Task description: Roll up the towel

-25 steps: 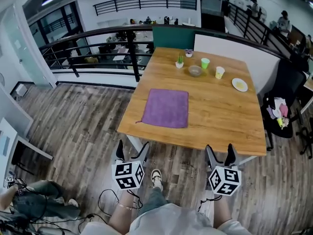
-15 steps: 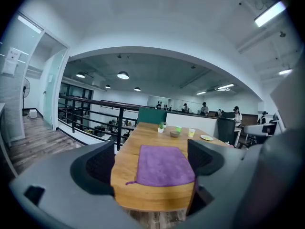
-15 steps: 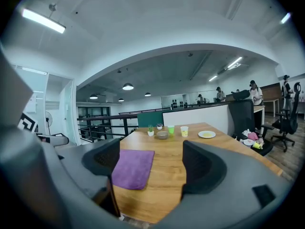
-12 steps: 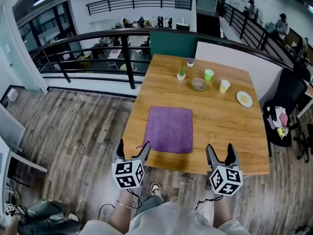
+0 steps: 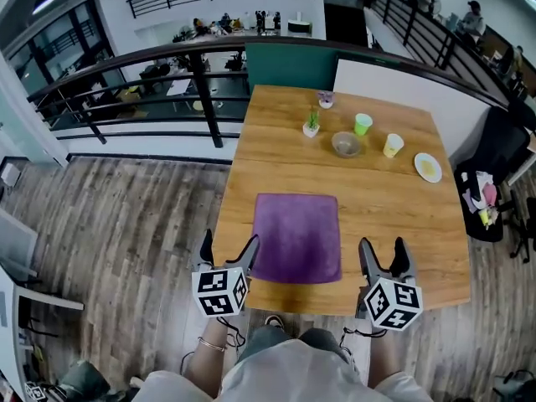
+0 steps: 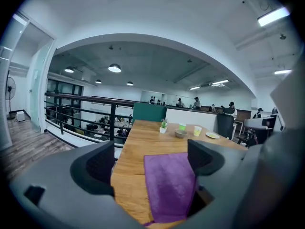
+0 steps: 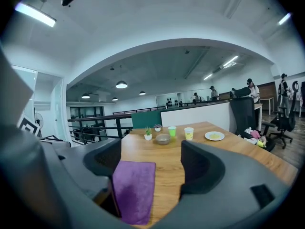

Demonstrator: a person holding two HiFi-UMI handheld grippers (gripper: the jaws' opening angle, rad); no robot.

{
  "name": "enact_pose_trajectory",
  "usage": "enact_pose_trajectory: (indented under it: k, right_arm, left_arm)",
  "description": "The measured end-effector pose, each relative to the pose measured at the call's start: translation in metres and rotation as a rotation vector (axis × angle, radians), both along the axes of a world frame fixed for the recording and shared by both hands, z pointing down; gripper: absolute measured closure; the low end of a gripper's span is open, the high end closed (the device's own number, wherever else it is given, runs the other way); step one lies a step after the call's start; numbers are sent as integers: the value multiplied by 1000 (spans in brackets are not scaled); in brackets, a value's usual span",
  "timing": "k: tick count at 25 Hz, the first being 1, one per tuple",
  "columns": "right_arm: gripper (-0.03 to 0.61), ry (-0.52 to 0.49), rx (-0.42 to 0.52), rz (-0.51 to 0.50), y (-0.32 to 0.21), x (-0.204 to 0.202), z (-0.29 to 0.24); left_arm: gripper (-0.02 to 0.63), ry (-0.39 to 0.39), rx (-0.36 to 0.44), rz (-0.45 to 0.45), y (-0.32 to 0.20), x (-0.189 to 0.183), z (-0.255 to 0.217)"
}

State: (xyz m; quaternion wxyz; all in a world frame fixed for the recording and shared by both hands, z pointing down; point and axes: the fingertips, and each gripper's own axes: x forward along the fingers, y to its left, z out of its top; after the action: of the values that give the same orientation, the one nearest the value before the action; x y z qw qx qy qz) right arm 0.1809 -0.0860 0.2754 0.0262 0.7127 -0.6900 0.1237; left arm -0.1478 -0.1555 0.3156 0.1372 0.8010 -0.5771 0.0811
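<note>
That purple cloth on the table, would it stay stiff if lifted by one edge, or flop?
Probably floppy: the purple towel lies flat against the wooden table like soft fabric, so a lifted edge would likely droop. It looks thin, so probably light. Its matte, fuzzy surface suggests it would bunch up rather than slide when pushed.

2 dark grey jaws and a white cube of black squares are borne by the left gripper and right gripper; the right's jaws, empty, have just been narrowing. A bracelet is worn.
</note>
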Motion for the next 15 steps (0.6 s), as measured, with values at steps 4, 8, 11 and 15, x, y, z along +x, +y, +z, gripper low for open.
enact_pose_trajectory:
  k: [4,8,11,15]
  right_arm:
    - [189,3,-43,-12,-18,6,15]
    - [192,-7,-66,-62,-41,4,23]
    - [201,0,-83,-103,-50,1,24]
    - [235,-3,-95,-149,-61,3,22]
  left_arm:
    - [134,-6,-37,14,-12,4,12]
    - [137,-17,-49,5,-19,5,13]
    - [138,-14,-59,0,-18,3,15]
    - [147,-22,-82,23,-20,7,22]
